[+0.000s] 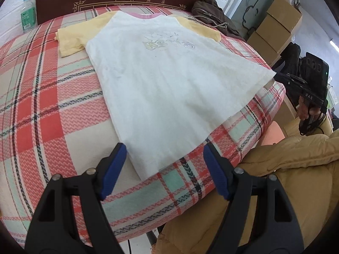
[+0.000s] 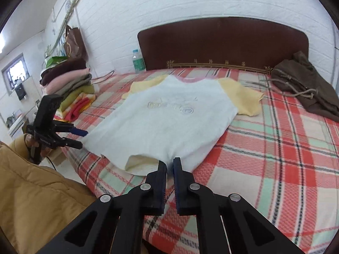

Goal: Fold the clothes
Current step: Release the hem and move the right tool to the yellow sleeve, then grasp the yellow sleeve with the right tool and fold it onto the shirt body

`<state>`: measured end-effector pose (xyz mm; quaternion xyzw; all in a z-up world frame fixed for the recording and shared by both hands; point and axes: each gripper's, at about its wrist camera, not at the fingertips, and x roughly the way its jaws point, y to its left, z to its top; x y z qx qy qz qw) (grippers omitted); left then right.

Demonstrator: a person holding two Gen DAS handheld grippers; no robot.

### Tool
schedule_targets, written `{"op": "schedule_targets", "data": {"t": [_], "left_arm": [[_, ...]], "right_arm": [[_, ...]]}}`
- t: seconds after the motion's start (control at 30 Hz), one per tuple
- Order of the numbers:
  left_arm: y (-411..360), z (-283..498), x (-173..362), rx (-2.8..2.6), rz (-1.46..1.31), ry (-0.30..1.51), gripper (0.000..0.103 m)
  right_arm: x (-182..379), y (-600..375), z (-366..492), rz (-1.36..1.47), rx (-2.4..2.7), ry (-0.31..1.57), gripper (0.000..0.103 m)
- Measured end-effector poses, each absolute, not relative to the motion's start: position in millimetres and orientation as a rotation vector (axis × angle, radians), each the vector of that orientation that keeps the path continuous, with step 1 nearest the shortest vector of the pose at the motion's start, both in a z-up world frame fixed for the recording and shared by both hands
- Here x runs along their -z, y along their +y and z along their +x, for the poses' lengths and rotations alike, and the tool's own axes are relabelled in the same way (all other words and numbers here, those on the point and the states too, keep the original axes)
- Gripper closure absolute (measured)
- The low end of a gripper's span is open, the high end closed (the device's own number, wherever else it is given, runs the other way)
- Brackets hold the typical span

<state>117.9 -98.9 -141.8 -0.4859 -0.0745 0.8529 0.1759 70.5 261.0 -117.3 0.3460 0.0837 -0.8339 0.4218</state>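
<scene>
White brick wall (image 2: 211, 2) stood behind dark brown headboard (image 2: 222, 42). Bed (image 2: 275, 148) wore red, cream, mint plaid cover. Small window (image 2: 14, 72) glowed left; cardboard boxes (image 1: 275, 25) stacked nearby.

Shirt print (image 1: 167, 41) too faint to read

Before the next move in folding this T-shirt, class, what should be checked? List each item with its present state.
1. Right gripper clamped on the T-shirt hem: ok, jaws shut on the fabric.
2. Left gripper on the other hem corner: not ok, open, fabric between the fingers but not pinched.
3. Shirt flat on the bed: mostly ok, hem lifted at the right gripper.
4. Both sleeves spread: ok.
5. Brown jacket clear of the shirt: ok.
</scene>
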Motion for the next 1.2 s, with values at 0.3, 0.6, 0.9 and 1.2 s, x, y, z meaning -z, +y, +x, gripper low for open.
{"op": "schedule_targets", "data": {"t": [0.3,0.6,0.9,1.2], "left_arm": [[-98.6,121.9,139.0,-2.433,-1.381,-0.211,0.027],[32.8,79.7,70.4,-2.262,-0.974,0.020,0.015],[181.1,39.0,116.9,-2.127,-0.984,0.481,0.017],[168.9,15.0,141.4,-2.163,-1.133,0.358,0.053]], "right_arm": [[141.5,288.6,53.8,1.054,2.062,0.154,0.071],[132.2,312.7,-58.3,1.099,2.188,-0.216,0.050],[157.6,295.4,-142.7,1.193,2.106,-0.427,0.046],[179.7,259.6,-182.9,1.194,2.130,-0.438,0.041]]}}
